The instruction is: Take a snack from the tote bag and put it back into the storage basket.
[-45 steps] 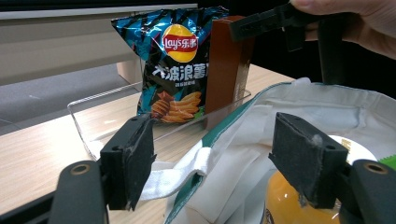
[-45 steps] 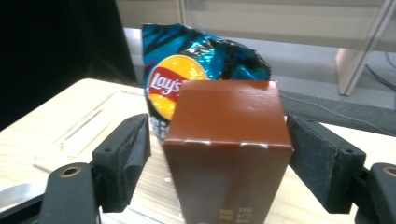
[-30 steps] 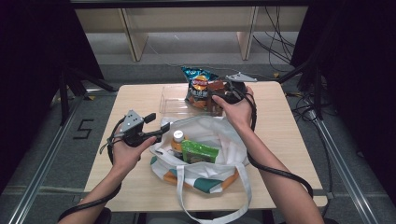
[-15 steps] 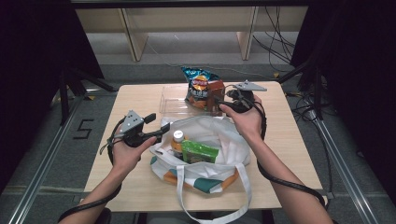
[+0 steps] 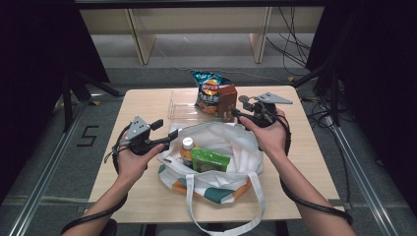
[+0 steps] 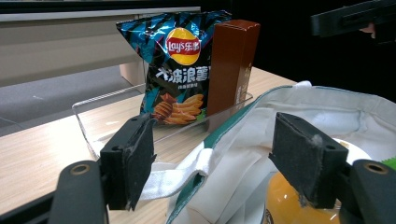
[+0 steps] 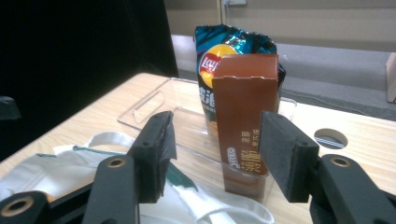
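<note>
Clear tray (image 5: 179, 105), table's far edge: Lay's chip bag (image 5: 210, 91), brown Oreo box (image 5: 226, 98), upright. Tote bag (image 5: 216, 162), near edge: bottle, green packet. Left gripper (image 5: 167, 140) agape at bag rim; right gripper (image 5: 235, 112) agape beside box. Likely step: packing; next, close on box.

On a pale wood-grain surface (image 5: 314, 162), a white cloth tote bag with green and orange trim (image 5: 231, 147) holds a bright green packet (image 5: 210, 160) and an orange bottle with a white cap (image 5: 186, 147). At twelve o'clock, in a clear plastic tray (image 5: 183, 104), stand a teal-and-black crisp bag with a red-and-yellow logo (image 6: 180, 70) and a dark brown carton with pale lettering (image 7: 246, 116).
</note>
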Available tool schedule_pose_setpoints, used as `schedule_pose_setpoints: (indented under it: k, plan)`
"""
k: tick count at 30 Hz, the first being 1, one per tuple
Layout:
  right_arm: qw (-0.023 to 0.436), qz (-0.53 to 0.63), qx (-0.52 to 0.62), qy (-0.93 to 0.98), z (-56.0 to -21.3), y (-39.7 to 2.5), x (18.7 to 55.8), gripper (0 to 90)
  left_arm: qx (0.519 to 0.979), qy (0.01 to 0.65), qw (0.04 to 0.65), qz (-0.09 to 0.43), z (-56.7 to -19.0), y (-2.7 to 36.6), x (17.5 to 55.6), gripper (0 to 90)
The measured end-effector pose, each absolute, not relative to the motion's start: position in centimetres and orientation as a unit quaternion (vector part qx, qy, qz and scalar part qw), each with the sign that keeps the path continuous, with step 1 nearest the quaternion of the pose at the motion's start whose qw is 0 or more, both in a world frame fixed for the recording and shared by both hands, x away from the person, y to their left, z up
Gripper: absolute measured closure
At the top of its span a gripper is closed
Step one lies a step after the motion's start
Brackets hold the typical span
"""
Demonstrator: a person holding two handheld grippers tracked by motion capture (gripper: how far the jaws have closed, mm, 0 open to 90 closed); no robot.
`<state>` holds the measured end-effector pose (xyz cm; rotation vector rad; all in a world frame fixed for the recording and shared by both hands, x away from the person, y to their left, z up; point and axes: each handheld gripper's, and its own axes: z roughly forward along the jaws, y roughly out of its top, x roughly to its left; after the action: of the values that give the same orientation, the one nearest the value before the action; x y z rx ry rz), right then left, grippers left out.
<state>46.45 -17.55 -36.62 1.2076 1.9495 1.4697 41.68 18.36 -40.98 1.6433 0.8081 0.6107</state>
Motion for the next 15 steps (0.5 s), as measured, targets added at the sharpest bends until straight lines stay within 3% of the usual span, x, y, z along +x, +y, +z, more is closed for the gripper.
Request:
schedule_pose_setpoints:
  k: [15]
  plan:
    - [0.179, 0.545, 0.371, 0.73, -37.4, -18.1, 43.6, 50.1, 0.699, 0.343, 0.57, 0.262, -40.9, 18.4, 41.8, 29.0]
